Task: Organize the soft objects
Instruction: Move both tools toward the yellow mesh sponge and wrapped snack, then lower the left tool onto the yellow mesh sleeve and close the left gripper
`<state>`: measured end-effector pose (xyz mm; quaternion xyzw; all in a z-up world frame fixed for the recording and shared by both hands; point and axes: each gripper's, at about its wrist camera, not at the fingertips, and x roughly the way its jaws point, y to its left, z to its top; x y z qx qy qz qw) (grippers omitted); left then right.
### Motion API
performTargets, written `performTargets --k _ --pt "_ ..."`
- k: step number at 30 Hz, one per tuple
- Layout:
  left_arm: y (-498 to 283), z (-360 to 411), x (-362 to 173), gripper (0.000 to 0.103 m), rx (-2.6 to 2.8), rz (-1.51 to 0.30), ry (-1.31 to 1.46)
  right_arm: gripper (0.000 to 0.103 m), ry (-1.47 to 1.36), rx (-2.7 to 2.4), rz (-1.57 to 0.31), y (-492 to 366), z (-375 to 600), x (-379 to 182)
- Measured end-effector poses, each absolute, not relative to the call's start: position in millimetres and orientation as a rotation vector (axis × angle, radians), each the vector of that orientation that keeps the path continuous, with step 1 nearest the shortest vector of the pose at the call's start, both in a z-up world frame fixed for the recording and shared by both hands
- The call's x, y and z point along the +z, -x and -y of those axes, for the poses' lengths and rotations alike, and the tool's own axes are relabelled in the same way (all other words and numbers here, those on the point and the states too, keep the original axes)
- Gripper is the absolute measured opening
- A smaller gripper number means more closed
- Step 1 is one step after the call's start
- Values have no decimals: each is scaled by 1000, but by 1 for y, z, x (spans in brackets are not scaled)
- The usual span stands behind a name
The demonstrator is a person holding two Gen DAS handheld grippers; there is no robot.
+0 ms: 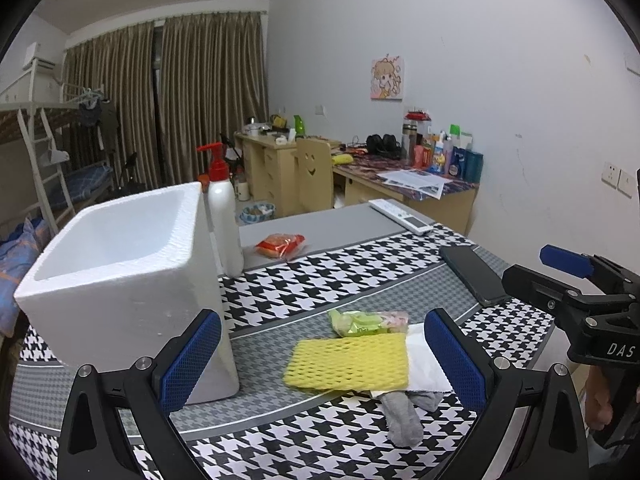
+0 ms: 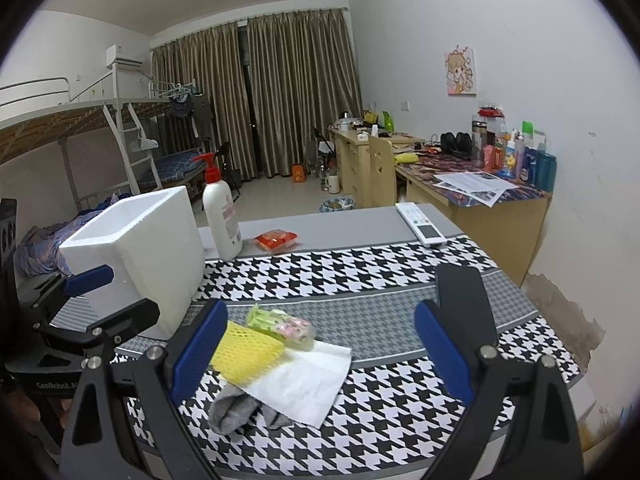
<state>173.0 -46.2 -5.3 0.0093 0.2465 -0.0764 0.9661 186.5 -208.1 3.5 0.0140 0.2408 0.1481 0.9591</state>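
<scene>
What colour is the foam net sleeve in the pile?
Yellow foam net sleeve, clearest in the left wrist view.

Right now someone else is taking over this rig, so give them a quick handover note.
Left gripper: open, empty, hovering over the pile. Right gripper: open, empty, also over it.
Pile in the middle of the table: yellow foam net, candy bag, white tissue, grey sock.
Foam box on the left looks empty.
Done: nothing. Left: probably move the soft things into the box.
</scene>
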Motion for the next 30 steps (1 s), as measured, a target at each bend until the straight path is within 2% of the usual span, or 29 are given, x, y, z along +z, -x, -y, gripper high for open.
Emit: performTargets --k 30 --pt "-214 85 -47 102 -191 -635 -92 97 -76 252 -588 -207 235 -32"
